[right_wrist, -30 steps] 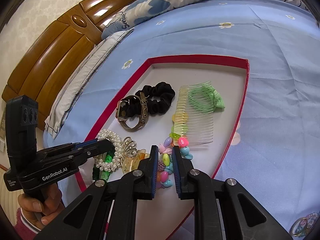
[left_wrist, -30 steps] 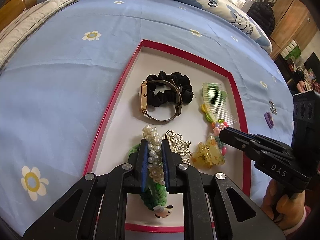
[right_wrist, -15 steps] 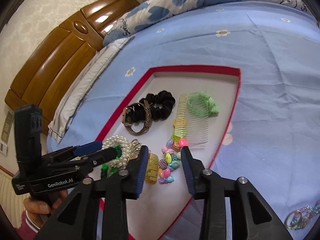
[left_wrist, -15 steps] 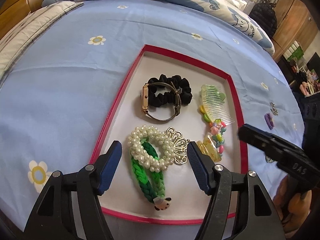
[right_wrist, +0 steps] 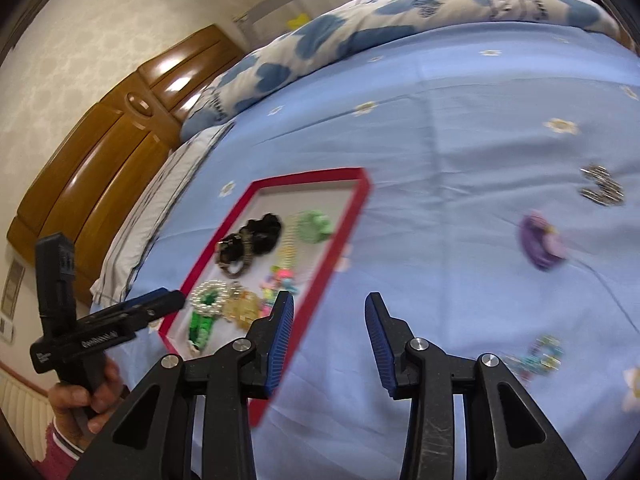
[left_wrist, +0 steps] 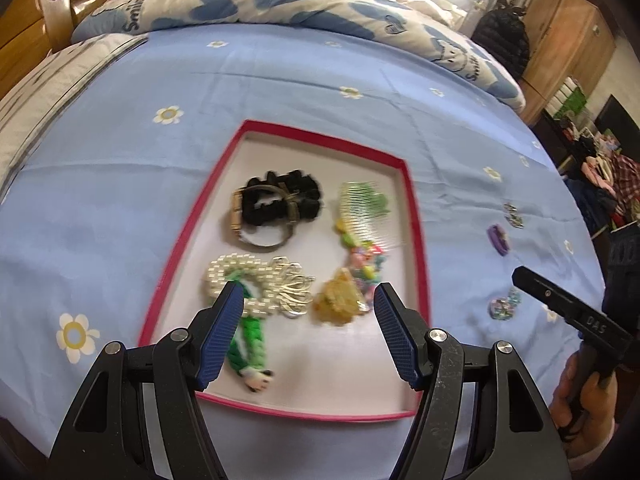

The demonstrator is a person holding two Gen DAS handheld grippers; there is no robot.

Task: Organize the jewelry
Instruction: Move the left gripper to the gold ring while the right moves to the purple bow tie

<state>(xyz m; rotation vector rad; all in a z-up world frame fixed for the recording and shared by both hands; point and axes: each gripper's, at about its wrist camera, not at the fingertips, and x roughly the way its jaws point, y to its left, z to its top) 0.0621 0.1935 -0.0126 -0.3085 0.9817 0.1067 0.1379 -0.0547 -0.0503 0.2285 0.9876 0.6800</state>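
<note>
A red-rimmed white tray [left_wrist: 417, 240] lies on the blue bed sheet. In it are a black scrunchie with a watch [left_wrist: 276, 208], a green comb [left_wrist: 362, 204], a pearl bracelet [left_wrist: 240, 280], a green braided band [left_wrist: 250, 344], a silver tiara [left_wrist: 294, 288], a yellow claw clip [left_wrist: 338, 302] and a colourful bead bracelet [left_wrist: 368, 260]. My left gripper [left_wrist: 308, 332] is open and empty above the tray's near part. My right gripper [right_wrist: 330, 344] is open and empty over the sheet, right of the tray [right_wrist: 348, 216].
Loose on the sheet right of the tray lie a purple hair clip [right_wrist: 540, 240], a silver piece [right_wrist: 602, 190] and a colourful bead piece [right_wrist: 536, 356]. A folded quilt [left_wrist: 280, 4] lies at the far side. A wooden headboard [right_wrist: 100, 160] stands at the left.
My left gripper let go of the pearl bracelet, opened wide and drew back. My right gripper opened, left the bead bracelet in the tray and swung right over the sheet.
</note>
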